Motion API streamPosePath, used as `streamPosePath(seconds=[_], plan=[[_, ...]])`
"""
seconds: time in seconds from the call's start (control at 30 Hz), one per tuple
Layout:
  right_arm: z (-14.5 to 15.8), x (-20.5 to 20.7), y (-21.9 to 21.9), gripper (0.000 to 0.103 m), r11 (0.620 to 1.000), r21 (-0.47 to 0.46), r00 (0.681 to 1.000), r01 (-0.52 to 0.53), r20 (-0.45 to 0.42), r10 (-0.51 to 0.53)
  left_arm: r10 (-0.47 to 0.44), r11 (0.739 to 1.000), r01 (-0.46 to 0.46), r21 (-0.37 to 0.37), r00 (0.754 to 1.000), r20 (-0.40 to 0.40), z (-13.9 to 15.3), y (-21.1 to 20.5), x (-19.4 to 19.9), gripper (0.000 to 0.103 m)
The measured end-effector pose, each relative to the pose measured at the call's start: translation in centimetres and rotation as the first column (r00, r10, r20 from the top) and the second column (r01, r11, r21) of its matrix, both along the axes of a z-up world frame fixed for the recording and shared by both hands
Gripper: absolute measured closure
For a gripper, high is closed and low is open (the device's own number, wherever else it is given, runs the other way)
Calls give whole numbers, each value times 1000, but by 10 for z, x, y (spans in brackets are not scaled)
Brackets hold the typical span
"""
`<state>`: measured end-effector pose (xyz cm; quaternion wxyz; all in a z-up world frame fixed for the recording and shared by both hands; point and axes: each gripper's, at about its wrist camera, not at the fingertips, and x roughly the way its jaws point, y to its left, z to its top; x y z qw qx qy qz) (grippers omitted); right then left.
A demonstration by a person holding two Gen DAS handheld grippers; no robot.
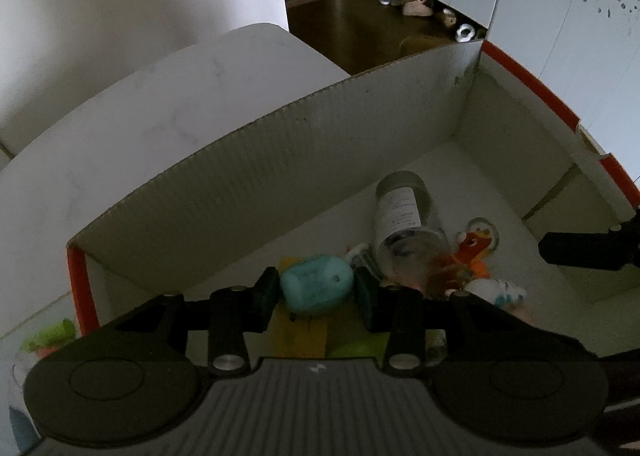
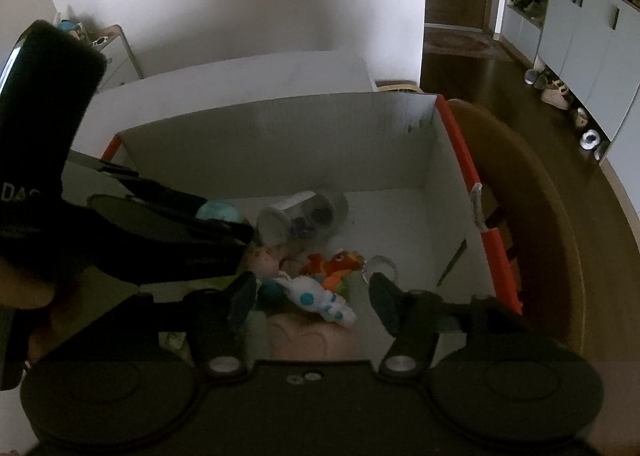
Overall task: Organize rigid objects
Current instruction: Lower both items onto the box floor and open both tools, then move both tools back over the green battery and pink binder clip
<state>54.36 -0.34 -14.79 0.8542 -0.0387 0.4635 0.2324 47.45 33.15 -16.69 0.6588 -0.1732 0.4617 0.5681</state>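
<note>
White box (image 1: pixel 360 144) with orange-red edges; teal case (image 1: pixel 316 288); orange toy (image 2: pixel 336 264); white blue-spotted toy (image 2: pixel 316 298).

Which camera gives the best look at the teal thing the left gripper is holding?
The left wrist view: the teal object sits centred between the left gripper fingers, nearly its whole face showing, above the cardboard box. In the right wrist view only a small teal patch peeks from behind the left gripper's body.

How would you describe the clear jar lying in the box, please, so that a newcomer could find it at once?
Look inside the large white cardboard box with orange edges. On its floor, near the middle, a clear cylindrical jar with a white printed label lies on its side, just beyond the orange plush toy. It is the only transparent, hard-sided item there; its neighbours are soft, coloured toys.
</note>
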Motion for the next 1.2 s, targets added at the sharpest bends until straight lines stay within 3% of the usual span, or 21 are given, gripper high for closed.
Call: streamPosePath(seconds=[0.1, 0.47, 0.57, 0.83, 0.93, 1.13, 1.2], plan=[[3, -2, 0, 40, 1000, 2, 1000, 2, 4, -2, -4, 1000, 3, 15, 1000, 24, 5, -6, -2, 49], [20, -14, -6, 34, 999, 33, 1000, -2, 22, 1, -15, 998, 12, 58, 998, 59, 25, -24, -7, 49], [27, -19, -6, 26, 999, 52, 999, -6, 35, 4, -19, 997, 13, 70, 997, 80, 34, -32, -14, 49], [47, -40, -4, 20, 997, 80, 997, -17, 78, 11, -59, 991, 41, 131, 989, 132, 59, -61, -23, 49], [54, -50, -3, 16, 996, 87, 995, -18, 101, 9, -72, 988, 49, 143, 984, 160, 69, -73, -30, 37], [69, -69, 6, 11, 994, 110, 989, -27, 144, 10, -86, 982, 53, 180, 979, 183, 82, -92, -45, 37], [73, -74, 10, 5, 993, 118, 988, -26, 155, 7, -87, 982, 51, 184, 977, 193, 87, -98, -53, 32]])
